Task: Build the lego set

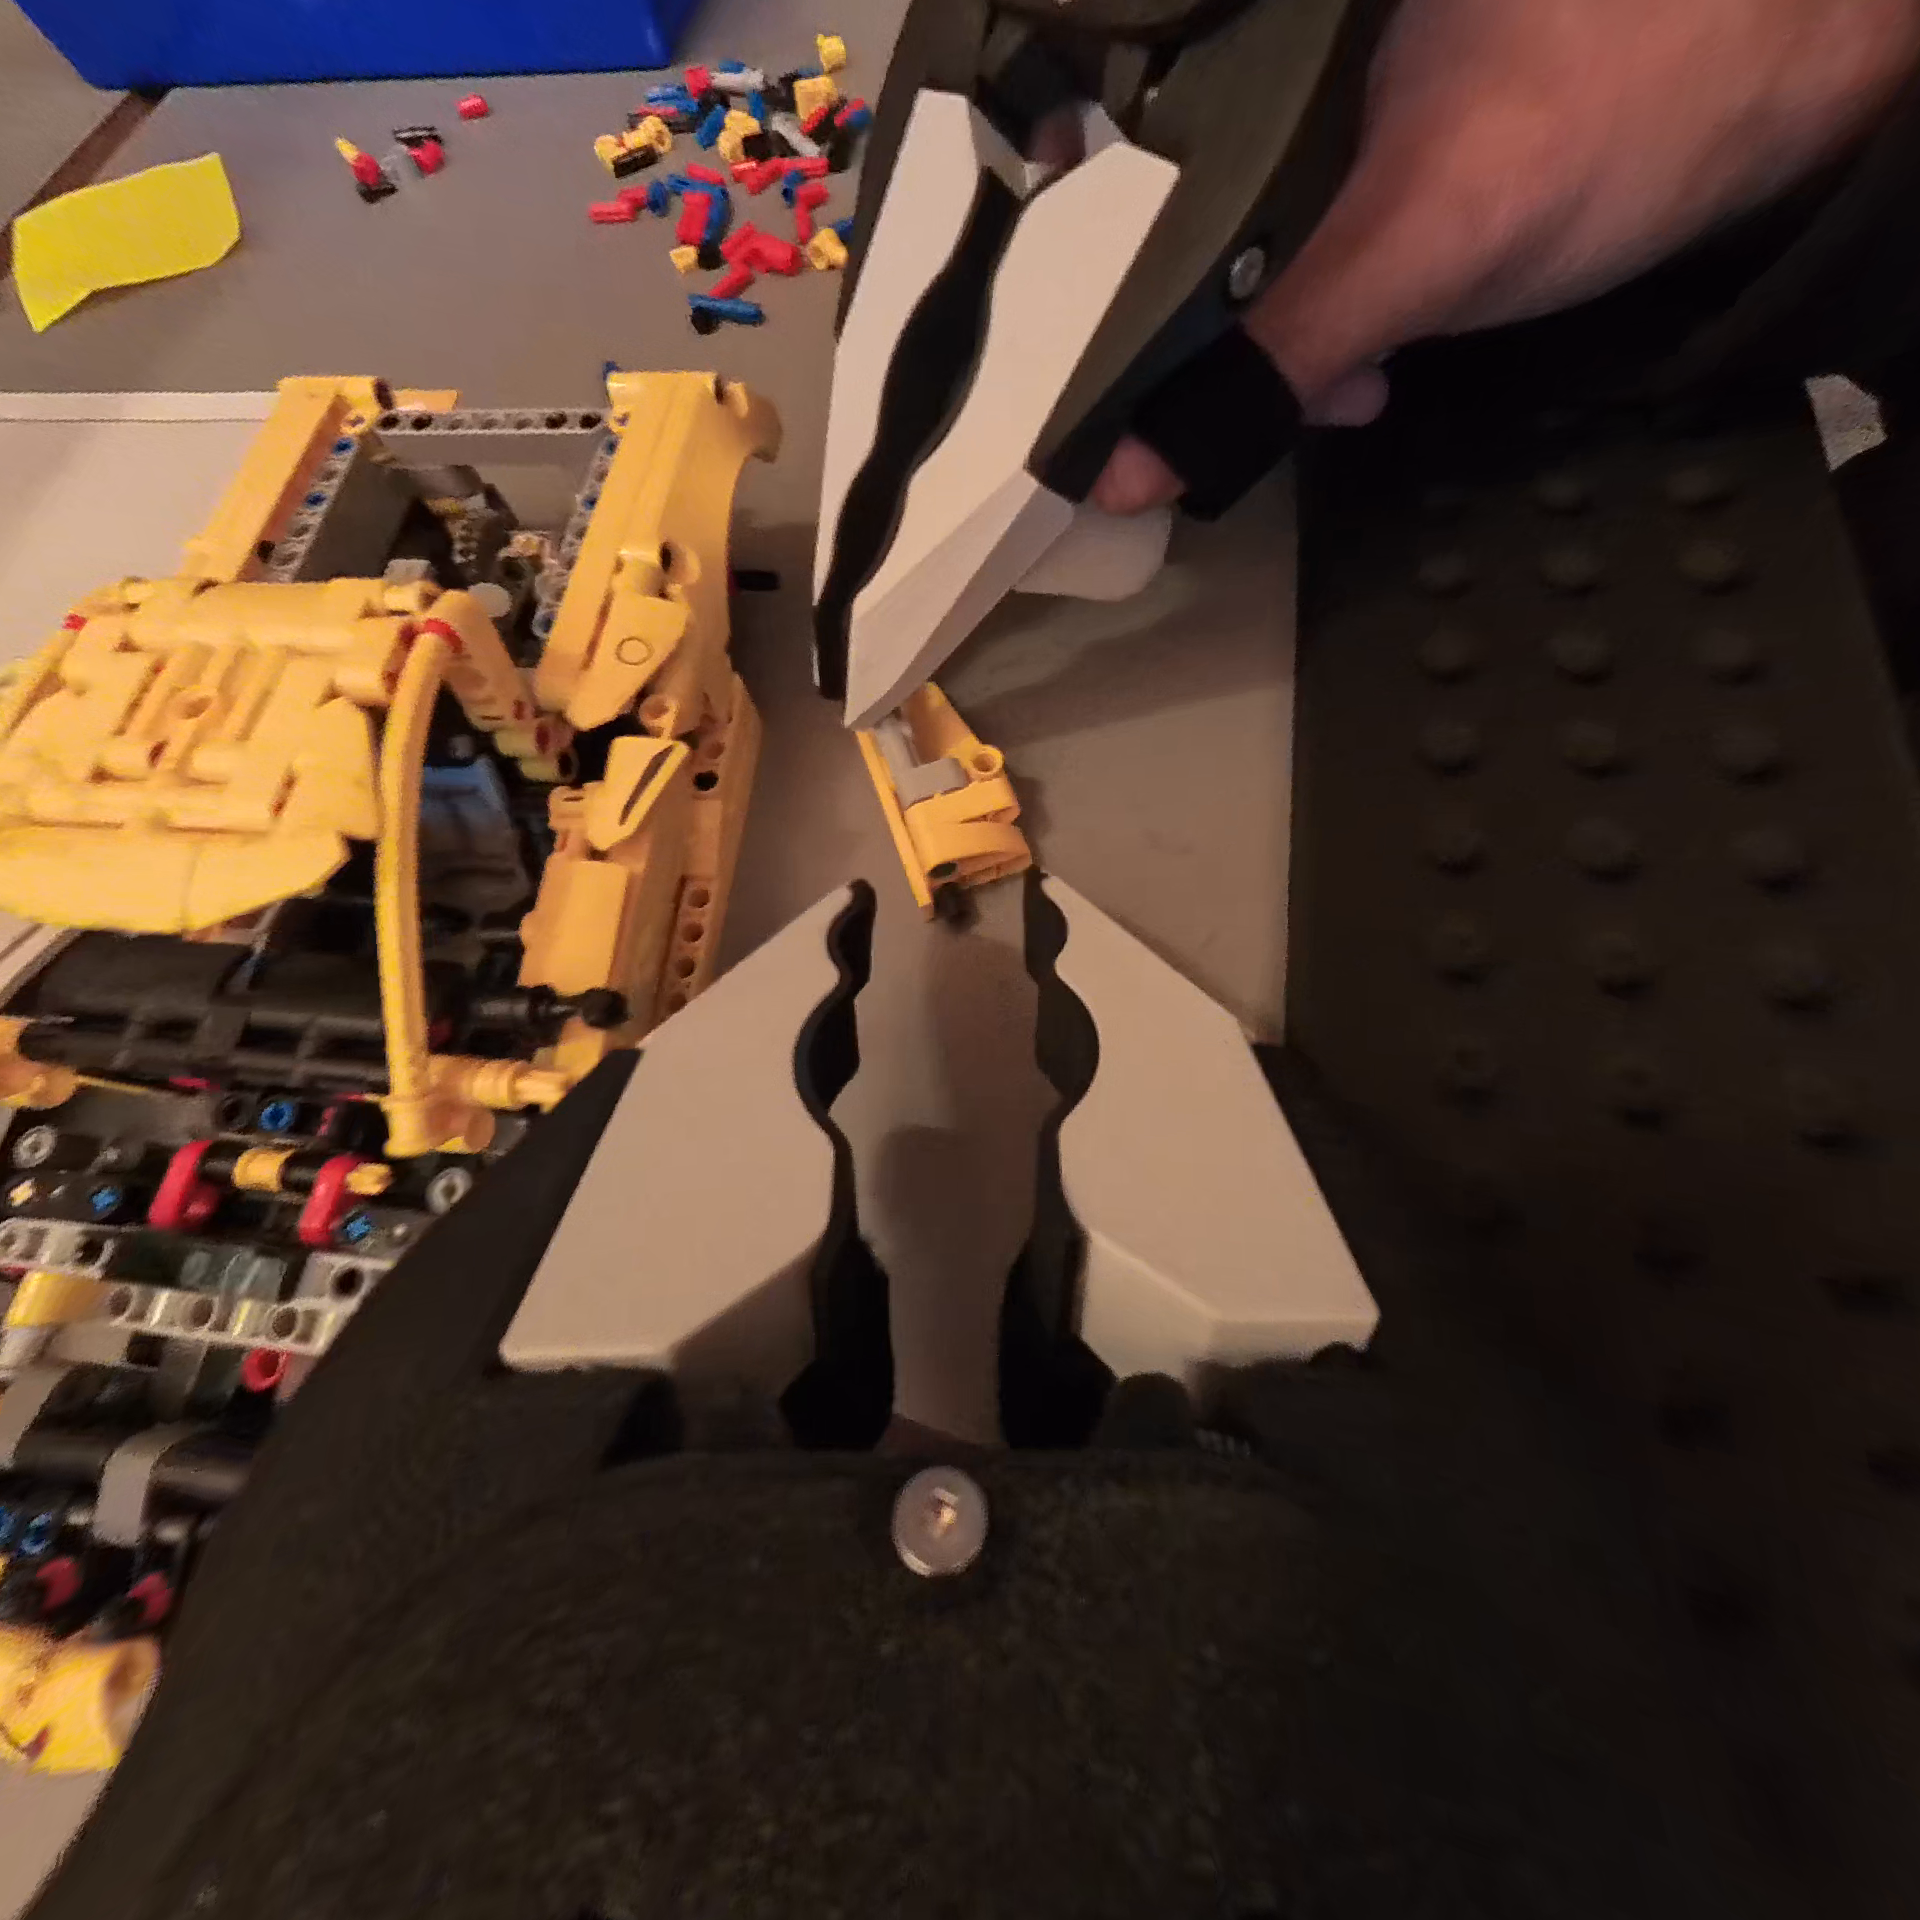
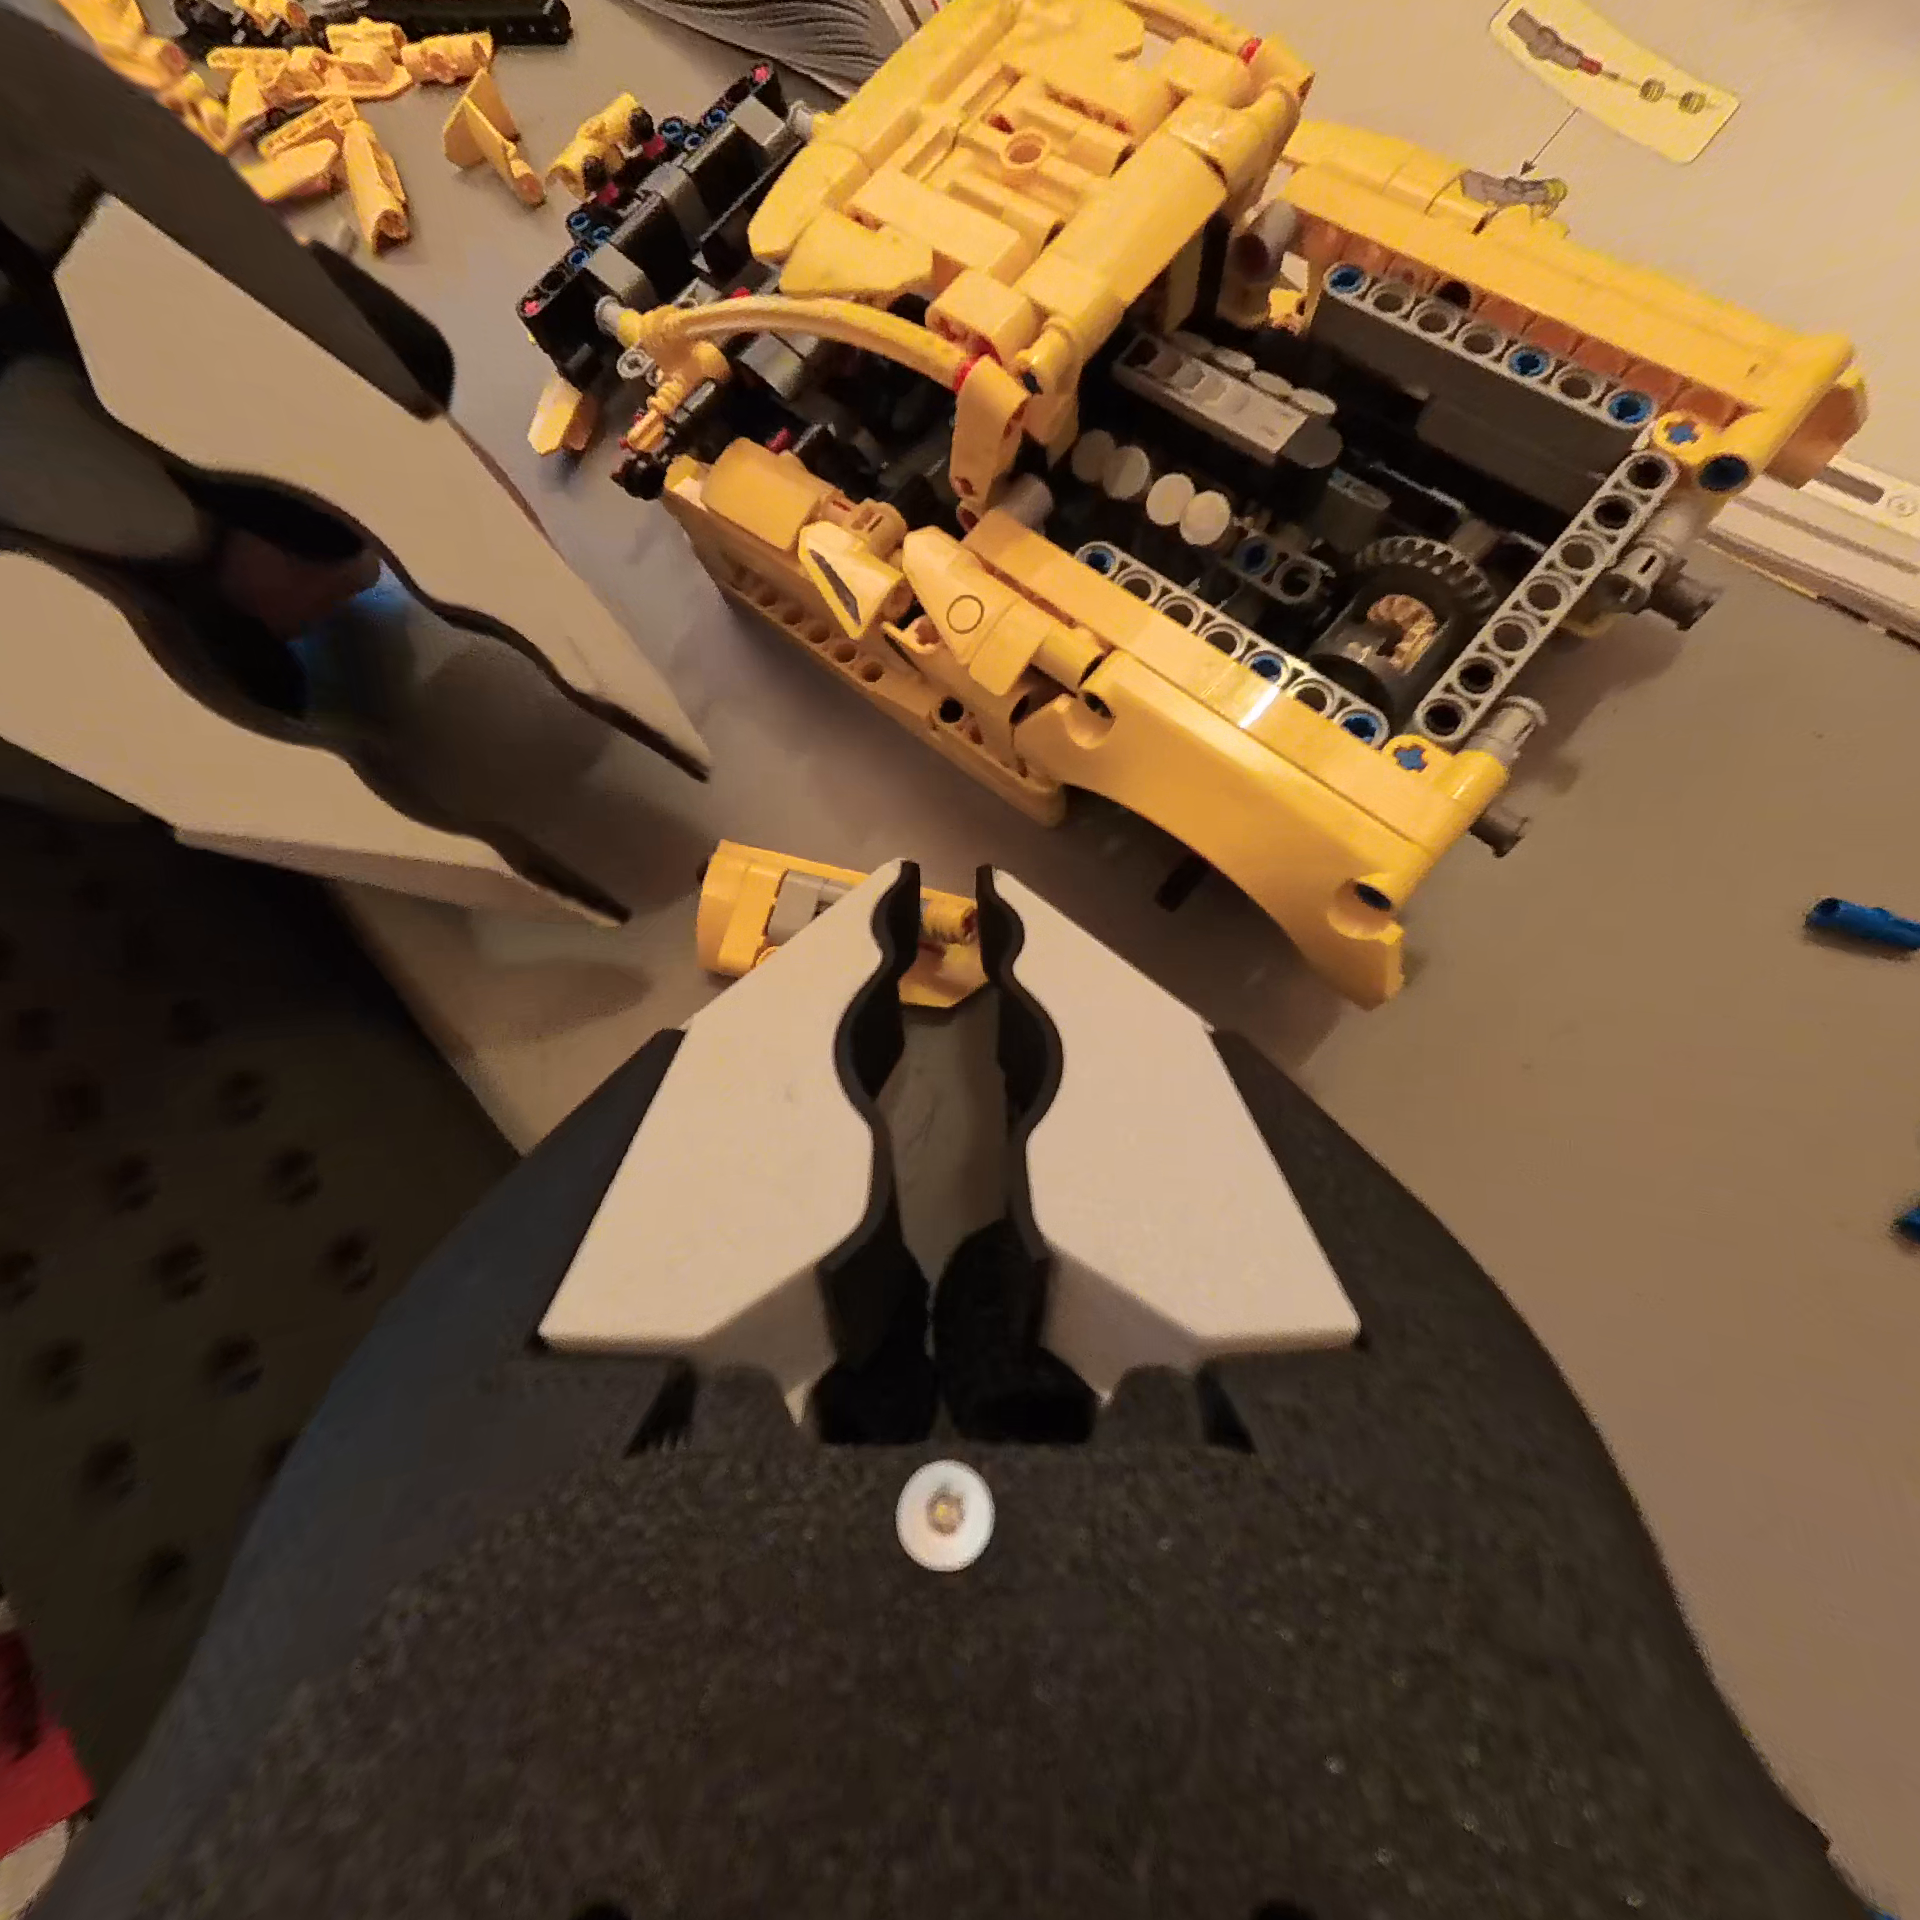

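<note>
A small yellow sub-assembly point(image 1: 951, 800) lies on the grey table just right of the large yellow Lego vehicle point(image 1: 416, 727). My left gripper point(image 1: 951, 891) is open, its tips on either side of the sub-assembly's near end without touching it. My right gripper point(image 2: 945, 875) comes from the opposite side and is shut on the sub-assembly point(image 2: 748, 904), which shows between its tips. It also shows in the left wrist view point(image 1: 836, 701), held by a hand point(image 1: 1558, 187). The left gripper point(image 2: 665, 844) shows open at the left of the right wrist view. The vehicle point(image 2: 1143, 520) sits beyond.
A pile of small red, blue and yellow pieces point(image 1: 738, 177) lies at the far side, with a yellow sheet point(image 1: 125, 239) and a blue bin point(image 1: 364, 31). A dark studded mat point(image 1: 1610, 831) lies to the right. Yellow panels point(image 2: 312, 114), an instruction page point(image 2: 1621, 83) and a blue pin point(image 2: 1860, 925) lie around. The left gripper's tips are roughly 6 cm from the right gripper's.
</note>
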Demonstrator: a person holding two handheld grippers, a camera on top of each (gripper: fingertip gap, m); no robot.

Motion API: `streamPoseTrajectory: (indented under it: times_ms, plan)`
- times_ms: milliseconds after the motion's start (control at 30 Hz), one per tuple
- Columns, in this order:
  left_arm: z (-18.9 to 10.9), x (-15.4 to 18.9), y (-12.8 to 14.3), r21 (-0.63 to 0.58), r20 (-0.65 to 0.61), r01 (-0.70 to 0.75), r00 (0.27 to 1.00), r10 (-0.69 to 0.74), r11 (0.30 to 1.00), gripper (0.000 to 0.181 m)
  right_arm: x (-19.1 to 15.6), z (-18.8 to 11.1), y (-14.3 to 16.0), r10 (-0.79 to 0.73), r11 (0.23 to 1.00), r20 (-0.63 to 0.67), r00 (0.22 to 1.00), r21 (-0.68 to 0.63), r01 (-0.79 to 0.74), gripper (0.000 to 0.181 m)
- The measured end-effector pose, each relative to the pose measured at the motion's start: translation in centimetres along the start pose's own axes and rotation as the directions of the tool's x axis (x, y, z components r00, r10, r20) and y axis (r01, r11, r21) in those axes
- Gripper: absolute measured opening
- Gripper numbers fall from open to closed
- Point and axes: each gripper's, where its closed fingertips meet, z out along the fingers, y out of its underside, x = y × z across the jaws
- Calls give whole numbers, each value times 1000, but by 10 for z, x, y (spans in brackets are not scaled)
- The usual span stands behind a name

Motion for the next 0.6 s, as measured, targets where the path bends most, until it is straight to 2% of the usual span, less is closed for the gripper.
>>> streamPoseTrajectory:
  times_ms: [133, 200, 333, 400, 500, 600]
  plan:
    - [8, 2, 8, -47, 13, -37, 999, 38, 998, 30, 0, 0, 0, 41, 999, 32, 999, 1, -41, 9]
    - [7, 1, 8, -44, 18, -30, 999, 31, 999, 30, 1, 0, 1, 114, 993, 81, 990, 0, -114, 7]
    - [-7, -4, -5, 42, 11, 24, 1000, -24, 999, 30, 1, -10, -7, 335, 934, 293, 895, 17, -356, 0]
    - [-14, -5, -13, 89, 2, 45, 999, -45, 995, 30, 2, -13, -9, 391, 906, 350, 851, 18, -424, 0]
    - [-18, -9, -13, 90, 11, 54, 998, -55, 995, 30, -1, -16, -15, 362, 911, 377, 852, 49, -409, 0]
    - [-19, -11, -8, 67, 19, 43, 999, -44, 997, 30, -24, -30, -28, 187, 950, 438, 879, 145, -275, 0]
